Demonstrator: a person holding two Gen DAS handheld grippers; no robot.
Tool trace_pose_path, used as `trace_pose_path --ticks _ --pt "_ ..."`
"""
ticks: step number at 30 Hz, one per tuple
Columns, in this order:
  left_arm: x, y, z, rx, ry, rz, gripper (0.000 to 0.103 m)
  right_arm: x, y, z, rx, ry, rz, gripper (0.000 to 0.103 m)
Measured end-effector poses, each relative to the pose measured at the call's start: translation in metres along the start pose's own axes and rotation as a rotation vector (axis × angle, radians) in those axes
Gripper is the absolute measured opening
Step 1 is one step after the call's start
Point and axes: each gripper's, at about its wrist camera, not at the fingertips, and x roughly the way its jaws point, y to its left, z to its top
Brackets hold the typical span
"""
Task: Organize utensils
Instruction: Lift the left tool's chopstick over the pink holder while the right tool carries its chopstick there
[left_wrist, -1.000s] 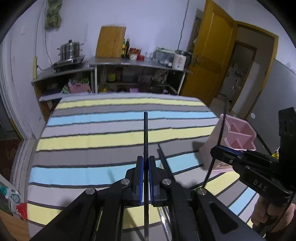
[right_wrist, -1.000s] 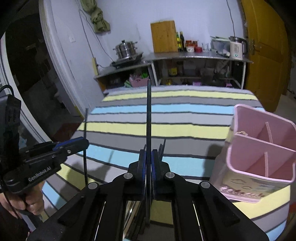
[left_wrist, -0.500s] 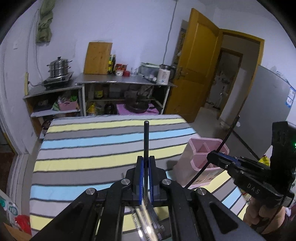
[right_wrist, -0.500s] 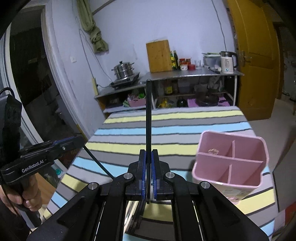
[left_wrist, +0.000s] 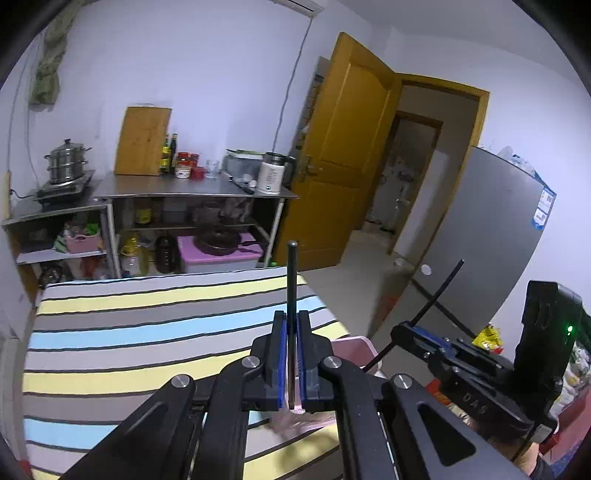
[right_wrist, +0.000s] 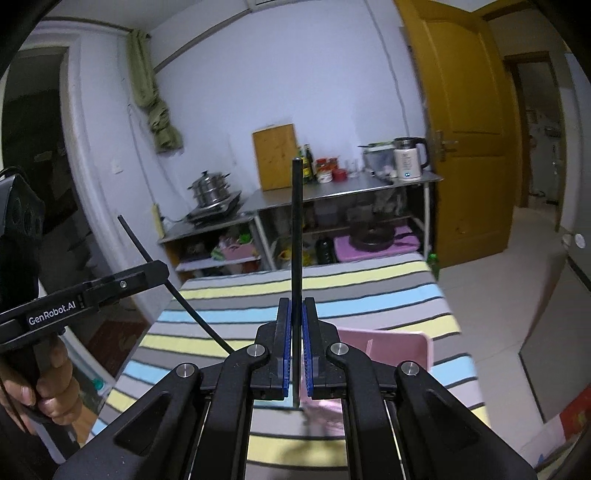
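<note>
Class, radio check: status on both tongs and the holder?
Left tongs shut on a black chopstick. Right tongs likewise. Pink holder below. Nothing blocking.

Pink plastic divided utensil holder (right_wrist: 391, 345) stands on the striped-cloth worktop (left_wrist: 147, 332), near its right edge. Behind the worktop: steel shelf unit (left_wrist: 192, 192) carrying a white electric kettle (left_wrist: 271, 177); wooden door (left_wrist: 351, 147) to its right.

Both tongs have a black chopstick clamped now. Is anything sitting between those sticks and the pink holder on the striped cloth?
Nothing visible. The left tongs and right tongs each hold a black chopstick above the table, and the pink holder lies just below and ahead, its top partly hidden by the tongs themselves.
</note>
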Motion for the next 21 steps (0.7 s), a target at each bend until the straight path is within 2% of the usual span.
trace_pose_path --ticks 7,14,21 --pt "0.045 -0.009 -0.003 -0.002 0.043 -0.031 0.005 0.011 -0.024 -0.001 0.036 0.008 -0.035 0.005" --pt "0.097 0.003 -0.032 -0.011 0.148 -0.015 0.005 0.052 -0.041 -0.026 0.063 0.104 -0.042 0.005" --pt "0.121 0.015 -0.054 -0.035 0.199 -0.013 0.005 0.08 -0.056 -0.048 0.094 0.185 -0.05 0.006"
